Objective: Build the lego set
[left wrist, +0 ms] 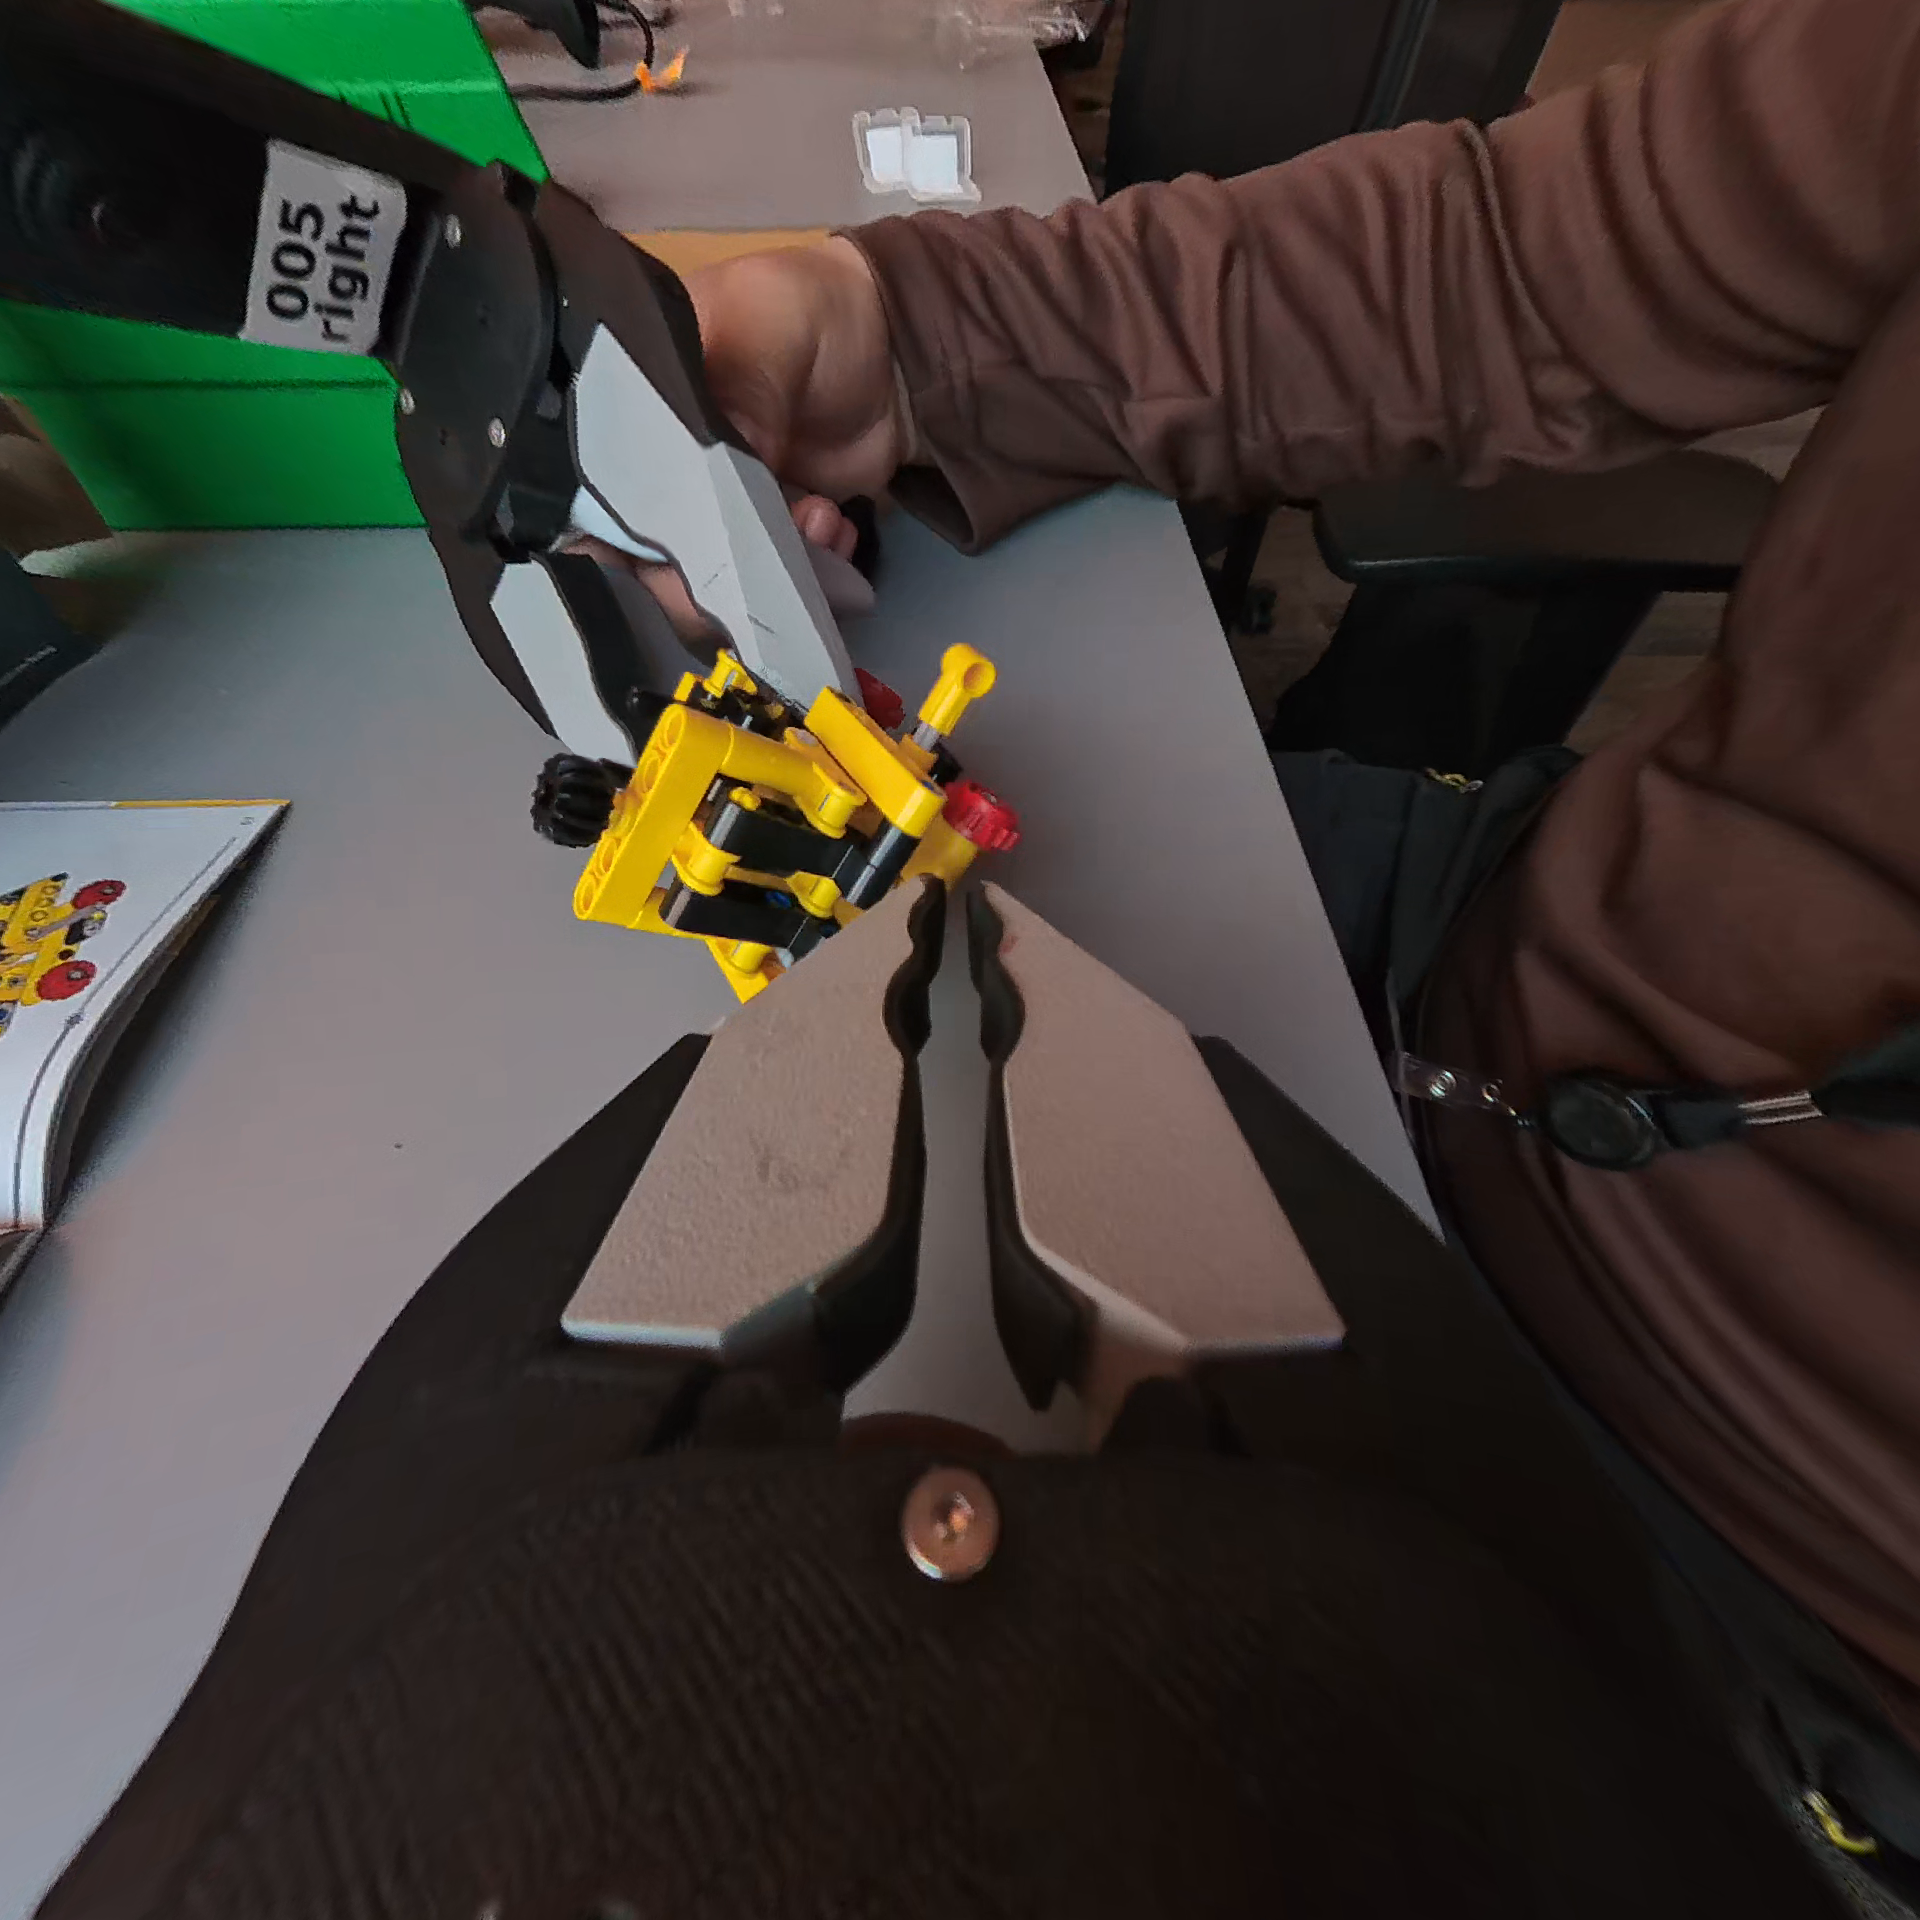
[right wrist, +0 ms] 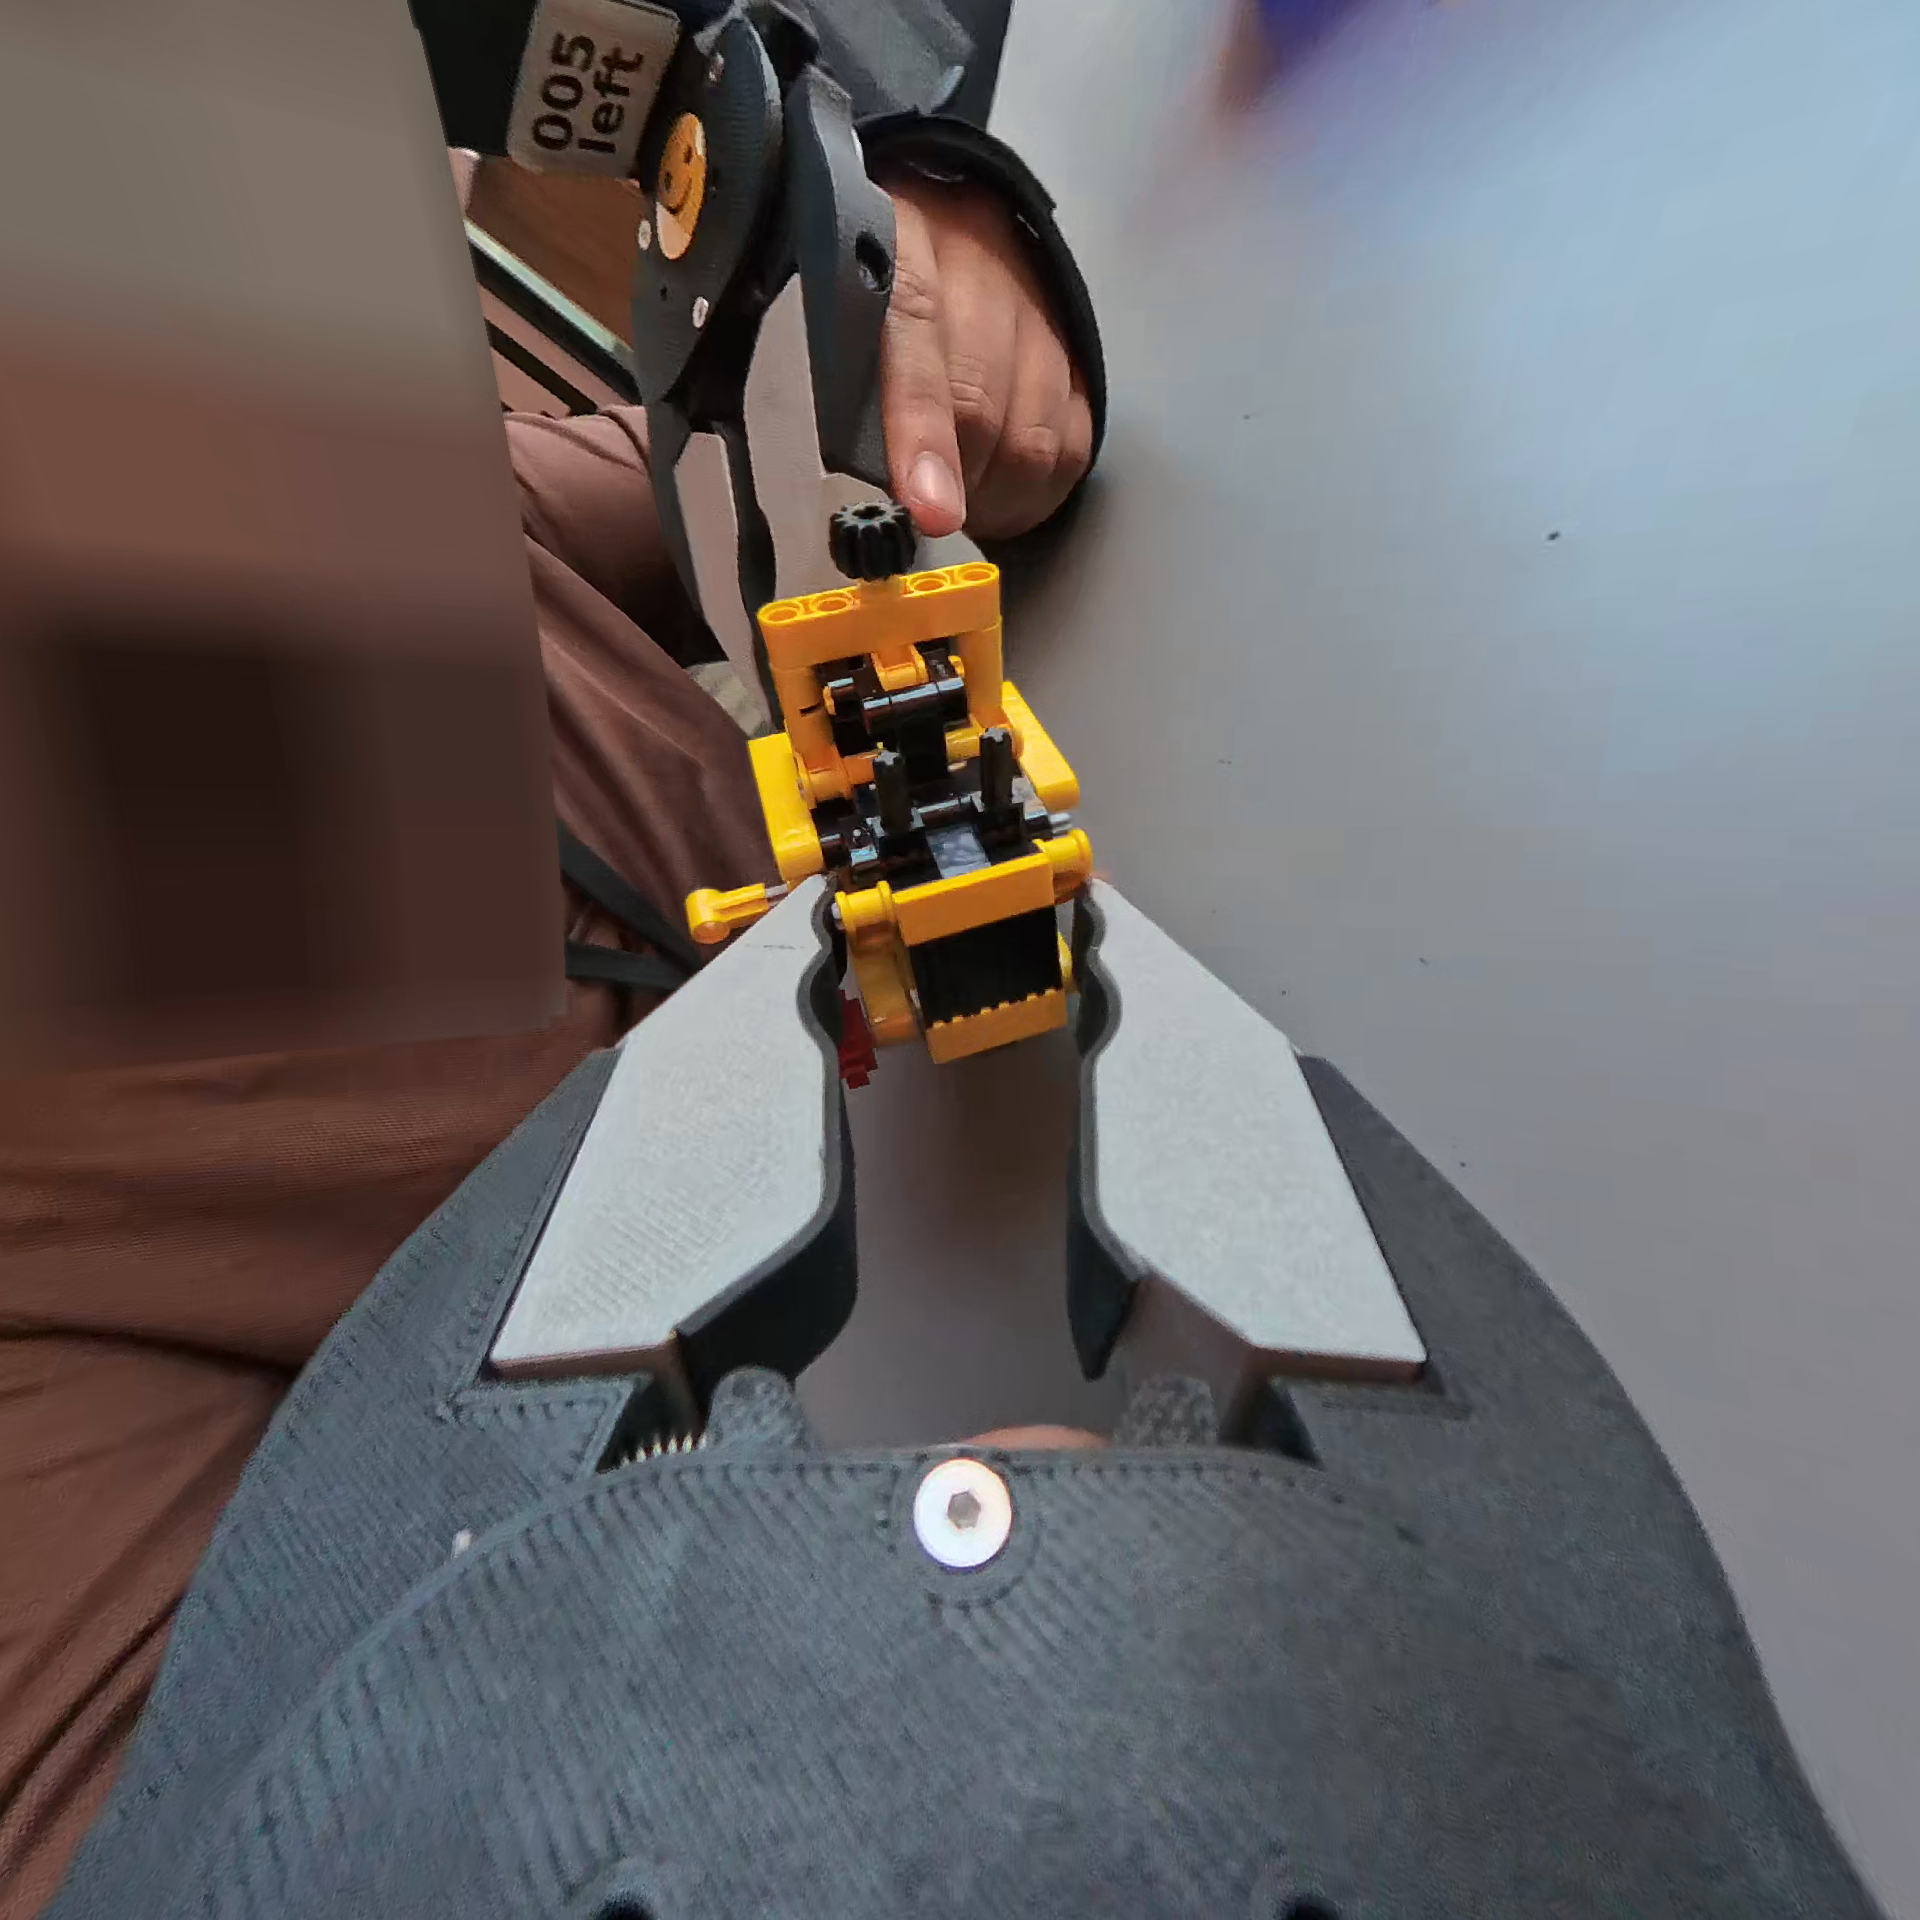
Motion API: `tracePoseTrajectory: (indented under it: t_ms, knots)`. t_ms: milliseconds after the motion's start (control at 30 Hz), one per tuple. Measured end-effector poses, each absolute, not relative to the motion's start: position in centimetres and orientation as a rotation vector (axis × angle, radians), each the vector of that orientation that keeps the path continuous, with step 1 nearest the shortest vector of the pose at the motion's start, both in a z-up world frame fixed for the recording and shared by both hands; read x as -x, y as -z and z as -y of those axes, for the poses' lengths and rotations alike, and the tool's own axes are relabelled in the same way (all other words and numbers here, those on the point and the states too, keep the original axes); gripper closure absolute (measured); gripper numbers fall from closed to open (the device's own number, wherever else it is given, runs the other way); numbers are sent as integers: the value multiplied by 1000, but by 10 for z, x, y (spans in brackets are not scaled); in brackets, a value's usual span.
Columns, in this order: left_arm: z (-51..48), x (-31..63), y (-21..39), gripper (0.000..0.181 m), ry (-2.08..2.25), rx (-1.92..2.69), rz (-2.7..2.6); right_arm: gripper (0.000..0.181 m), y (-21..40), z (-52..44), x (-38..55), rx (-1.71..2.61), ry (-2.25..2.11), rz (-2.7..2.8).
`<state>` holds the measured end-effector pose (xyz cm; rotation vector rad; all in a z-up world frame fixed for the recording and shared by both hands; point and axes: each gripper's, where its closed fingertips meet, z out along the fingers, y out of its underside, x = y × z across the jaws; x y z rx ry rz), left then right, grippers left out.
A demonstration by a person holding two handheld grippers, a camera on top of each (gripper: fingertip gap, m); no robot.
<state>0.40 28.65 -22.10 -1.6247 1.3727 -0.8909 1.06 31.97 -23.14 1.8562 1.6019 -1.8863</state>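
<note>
Each gripper body carries a small white label with dark writing. The right gripper (right wrist: 956,925) is clamped on the yellow lego model (right wrist: 914,790) above the grey worktop (left wrist: 312,1039). The left gripper (left wrist: 954,894), fingers nearly together and empty, sits just beside the model's red knob (left wrist: 982,816). A booklet (left wrist: 94,956) lies nearby.

Bare table (left wrist: 312,675) lies open left of the model (left wrist: 774,821); green box (left wrist: 208,436) and booklet (left wrist: 94,956) crowd the far-left edge

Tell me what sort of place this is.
Probably an office or a lab workspace: a plain grey table, dark office chairs at its far edge, and a green box with an instruction booklet beside the lego model.
</note>
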Motion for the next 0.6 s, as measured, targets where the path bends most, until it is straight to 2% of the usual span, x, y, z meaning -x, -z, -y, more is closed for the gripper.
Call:
tracePoseTrajectory:
  t_ms: [33, 600]
  knots:
    - [-287, -4, 218, 181, 890, 1608, -1358, 141, 228, -319, -11, -1826, 1909, -1584]
    - [-288, -7, 194, 175, 850, 1475, -1284, 142, 208, -319, -10, -1666, 2060, -1485]
